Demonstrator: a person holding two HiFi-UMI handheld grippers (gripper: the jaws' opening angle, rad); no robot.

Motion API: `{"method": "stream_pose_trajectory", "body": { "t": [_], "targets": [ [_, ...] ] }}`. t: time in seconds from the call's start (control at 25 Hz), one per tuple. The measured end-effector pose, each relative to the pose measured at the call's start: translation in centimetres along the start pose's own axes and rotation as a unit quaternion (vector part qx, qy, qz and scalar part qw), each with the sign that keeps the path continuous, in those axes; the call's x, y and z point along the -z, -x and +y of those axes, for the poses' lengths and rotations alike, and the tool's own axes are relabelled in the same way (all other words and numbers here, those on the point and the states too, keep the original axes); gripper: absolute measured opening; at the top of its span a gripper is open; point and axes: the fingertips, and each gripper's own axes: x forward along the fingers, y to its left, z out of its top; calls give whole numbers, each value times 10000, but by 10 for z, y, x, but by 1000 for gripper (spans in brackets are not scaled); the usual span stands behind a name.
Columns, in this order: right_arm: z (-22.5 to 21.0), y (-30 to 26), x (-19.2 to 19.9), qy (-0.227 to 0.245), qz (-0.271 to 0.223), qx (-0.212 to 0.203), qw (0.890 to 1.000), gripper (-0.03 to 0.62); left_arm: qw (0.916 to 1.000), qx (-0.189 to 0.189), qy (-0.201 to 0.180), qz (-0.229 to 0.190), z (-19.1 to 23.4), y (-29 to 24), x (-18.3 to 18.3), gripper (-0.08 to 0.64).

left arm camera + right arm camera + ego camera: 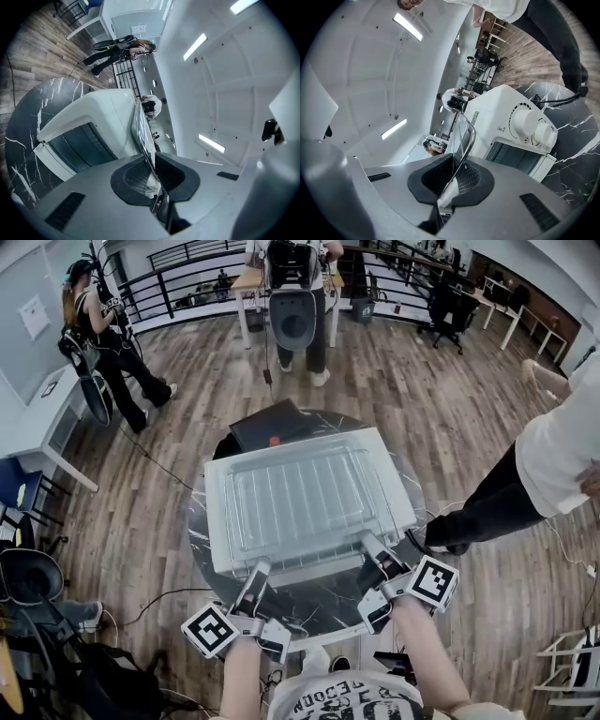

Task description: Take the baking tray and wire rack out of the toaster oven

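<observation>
Both grippers are on it now. The left gripper (258, 568) is clamped on the near-left edge of the wire rack (300, 498), jaws nearly together on thin metal. The right gripper (370, 542) is pinched tight on the chrome rod at the near-right corner. The rack is out of the toaster oven (216, 521) and spread flat over its roof, and the oven sits mid-table. A flat sheet seems to ride with the rack, maybe the baking tray, but I cannot tell for sure.

Here's the danger: the whole load is held by its near edge only. The far end has no support from the grippers, so it could sag and scrape the oven top. If that sheet is lying loose, any tilt could send it sliding toward the far edge of the table (202, 549). The right grip is on a round rod, which looks likely to roll or slip between the pads. Pull one side harder and the rack twists. There is little bare table at the near edge for a set-down.
</observation>
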Motion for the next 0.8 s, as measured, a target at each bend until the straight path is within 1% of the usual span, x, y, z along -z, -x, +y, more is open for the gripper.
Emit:
{"method": "stream_pose_trajectory", "body": {
  "t": [0.16,0.32,0.36,0.4,0.44,0.52,0.68,0.8],
  "targets": [
    [0,2,-4,4,-10,-38,10000,6,10000,13,-46,-11,-3,-2,3,25],
    [10,4,-3,234,8,-286,9993,10,9998,15,-216,12,-6,1,3,31],
    [12,5,-3,300,30,-331,9990,31,9997,25,-235,22,-7,2,2,60],
    [13,6,-3,373,56,-359,9986,82,9997,59,-238,32,-7,3,2,101],
    [14,7,-3,449,81,-373,9983,122,9997,108,-231,38,-8,3,1,121],
    [12,8,-3,546,103,-362,9978,164,9996,178,-219,33,-8,5,2,124],
    [2,11,0,465,87,-249,9986,186,9997,172,-169,12,-3,8,5,127],
    [1,17,2,441,107,-259,9986,190,9997,157,-172,-4,-3,12,7,130]
  ]
}}
